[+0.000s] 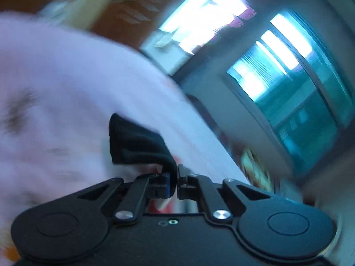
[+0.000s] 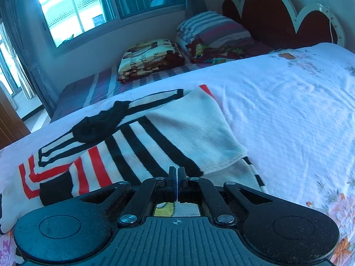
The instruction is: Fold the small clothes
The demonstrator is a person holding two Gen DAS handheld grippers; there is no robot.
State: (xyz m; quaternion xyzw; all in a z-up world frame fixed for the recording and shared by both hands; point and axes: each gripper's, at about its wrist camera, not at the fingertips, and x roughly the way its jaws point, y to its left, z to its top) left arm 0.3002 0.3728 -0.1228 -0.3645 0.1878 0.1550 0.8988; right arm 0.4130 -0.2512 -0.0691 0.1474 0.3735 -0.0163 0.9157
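A bedroom is shown, with a window [image 2: 73, 8] in the upper left of the right wrist view and a dark red scalloped headboard [image 2: 273, 17] in the upper right. Most of that view is filled by a bed covered with a white flowered sheet [image 2: 288, 115]. Behind it, striped pillows [image 2: 213, 28] and a folded printed blanket [image 2: 150, 57] are seen near the upper centre. A white garment with black and red stripes [image 2: 142, 146] is spread on the sheet at centre left, one plain white part folded over it. A small black cloth [image 2: 99, 124] lies on top of the garment. The right gripper [image 2: 177, 175], at bottom centre, is clenched just above the garment's edge; whether fabric is pinched cannot be told. The left wrist view is heavily blurred. There the left gripper [image 1: 177, 177], at lower centre, is closed on black fabric [image 1: 137, 141], held against the pale sheet.
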